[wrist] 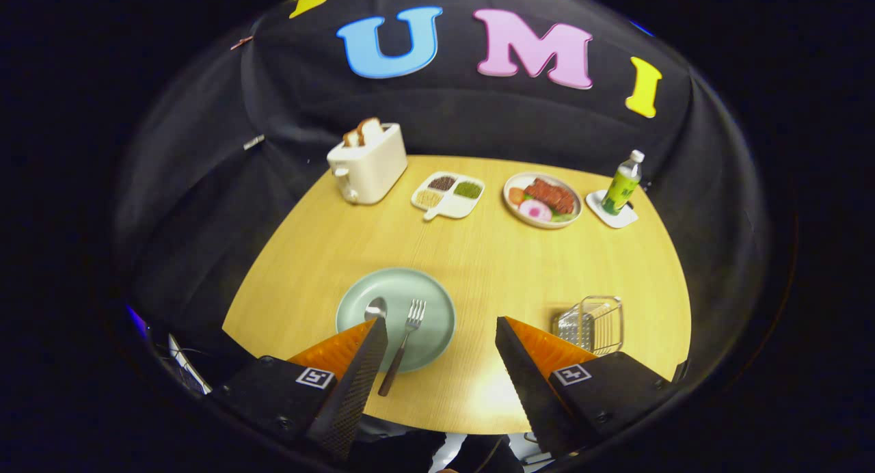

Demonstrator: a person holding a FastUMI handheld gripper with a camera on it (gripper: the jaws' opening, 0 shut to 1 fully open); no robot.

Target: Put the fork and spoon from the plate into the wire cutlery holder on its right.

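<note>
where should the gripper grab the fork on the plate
Probably the dark handle of the fork, coming down from above. Its tines rest flat on the green plate, while the handle end runs out past the plate's near rim over the table, giving room beneath. The open gripper should straddle the handle across its width.

The table is pale wood grain with a soft sheen. The plate looks matt green. At two o'clock from it, the holder is shiny wire. The fork and spoon are bright metal. The wide-apart gripper has rough black pads.
</note>
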